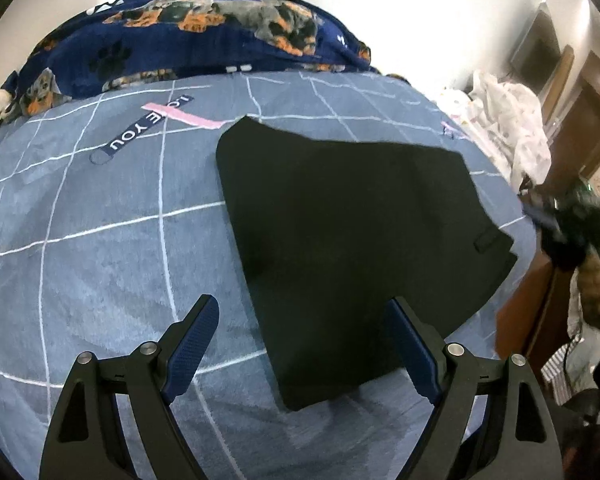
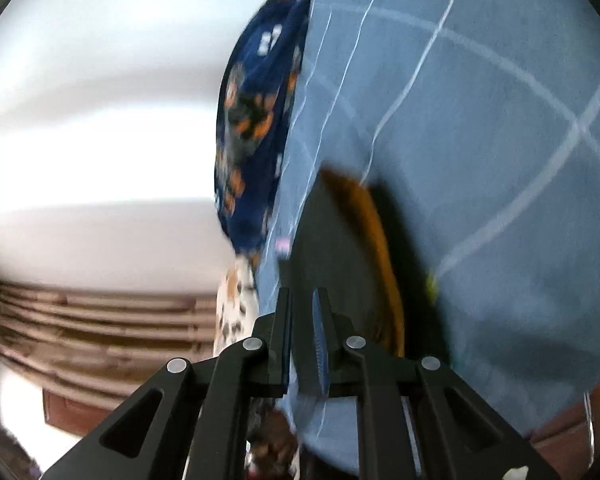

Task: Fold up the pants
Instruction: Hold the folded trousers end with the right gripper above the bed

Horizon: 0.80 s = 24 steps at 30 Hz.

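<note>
Two claws: left claw [image 1: 300, 344] wide open, empty over black pants [image 1: 340, 232]; right claw [image 2: 302, 332] near-shut, grip unclear.

We see a bed [image 1: 100, 240] covered in a grey-blue sheet crossed by thin white grid lines, with a dark strip reading "YOU" and a pink band printed on it. Along its far edge lies a navy blanket [image 1: 204, 36] patterned with orange-and-grey dogs and paw prints. To the right we find a crumpled white cloth [image 1: 508, 128] and a dark wooden door [image 1: 588, 120]. Brown striped curtains [image 2: 100, 328] hang under a white wall [image 2: 100, 120].
</note>
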Motion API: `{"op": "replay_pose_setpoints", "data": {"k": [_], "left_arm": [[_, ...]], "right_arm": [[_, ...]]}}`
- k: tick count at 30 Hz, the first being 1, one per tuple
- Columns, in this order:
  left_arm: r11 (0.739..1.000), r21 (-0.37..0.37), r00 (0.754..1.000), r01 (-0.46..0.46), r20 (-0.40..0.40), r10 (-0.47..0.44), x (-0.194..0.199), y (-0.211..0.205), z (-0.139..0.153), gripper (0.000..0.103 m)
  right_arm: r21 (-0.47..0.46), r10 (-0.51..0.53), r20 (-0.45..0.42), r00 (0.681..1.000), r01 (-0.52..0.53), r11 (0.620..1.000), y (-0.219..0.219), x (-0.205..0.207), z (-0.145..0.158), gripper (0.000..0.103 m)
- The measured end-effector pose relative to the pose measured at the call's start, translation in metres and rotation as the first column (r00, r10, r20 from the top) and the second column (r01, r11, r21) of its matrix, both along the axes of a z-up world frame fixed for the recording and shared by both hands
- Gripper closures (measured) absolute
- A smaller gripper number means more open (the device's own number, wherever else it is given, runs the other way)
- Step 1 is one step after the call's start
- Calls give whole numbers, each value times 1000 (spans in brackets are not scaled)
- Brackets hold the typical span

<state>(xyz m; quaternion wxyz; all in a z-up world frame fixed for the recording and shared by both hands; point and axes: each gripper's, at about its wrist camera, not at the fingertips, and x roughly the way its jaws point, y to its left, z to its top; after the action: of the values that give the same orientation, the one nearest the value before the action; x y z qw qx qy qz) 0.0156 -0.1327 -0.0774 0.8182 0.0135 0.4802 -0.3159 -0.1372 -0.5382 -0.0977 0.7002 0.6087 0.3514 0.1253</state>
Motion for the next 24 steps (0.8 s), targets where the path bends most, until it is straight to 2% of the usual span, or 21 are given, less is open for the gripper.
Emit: {"op": "replay_pose_setpoints", "data": {"k": [2, 4, 7, 9, 11, 14, 18, 20, 24], "left_arm": [[1000, -17, 1000, 1, -3, -1, 0, 0, 1, 18], [1000, -27, 1000, 10, -7, -10, -1, -1, 2, 18], [1000, -15, 1000, 24, -4, -24, -4, -3, 2, 18], [999, -19, 1000, 26, -5, -26, -5, -2, 2, 18], [999, -24, 1000, 24, -6, -24, -6, 0, 3, 18], [999, -37, 1000, 10, -14, -10, -4, 3, 1, 18], [999, -38, 999, 1, -47, -3, -2, 4, -6, 18], [999, -35, 999, -3, -44, 1, -2, 4, -5, 18], [999, -50, 999, -15, -34, 13, -2, 7, 1, 18]], "right_arm": [[6, 38, -47, 998, -38, 999, 13, -9, -2, 90], [66, 49, -88, 995, -43, 997, 23, -16, -15, 89], [33, 43, -132, 990, -39, 999, 33, -16, -27, 88], [53, 18, -154, 988, -9, 999, 34, -14, -37, 82], [33, 4, -190, 982, 3, 999, 34, -12, -43, 82], [43, -9, -190, 982, 17, 999, 32, -12, -44, 78], [8, -46, -186, 982, 48, 999, 31, -2, -41, 74], [-20, -47, -187, 981, 44, 999, 31, 3, -42, 92], [-109, -65, -128, 990, 51, 993, 35, 2, -22, 92]]}}
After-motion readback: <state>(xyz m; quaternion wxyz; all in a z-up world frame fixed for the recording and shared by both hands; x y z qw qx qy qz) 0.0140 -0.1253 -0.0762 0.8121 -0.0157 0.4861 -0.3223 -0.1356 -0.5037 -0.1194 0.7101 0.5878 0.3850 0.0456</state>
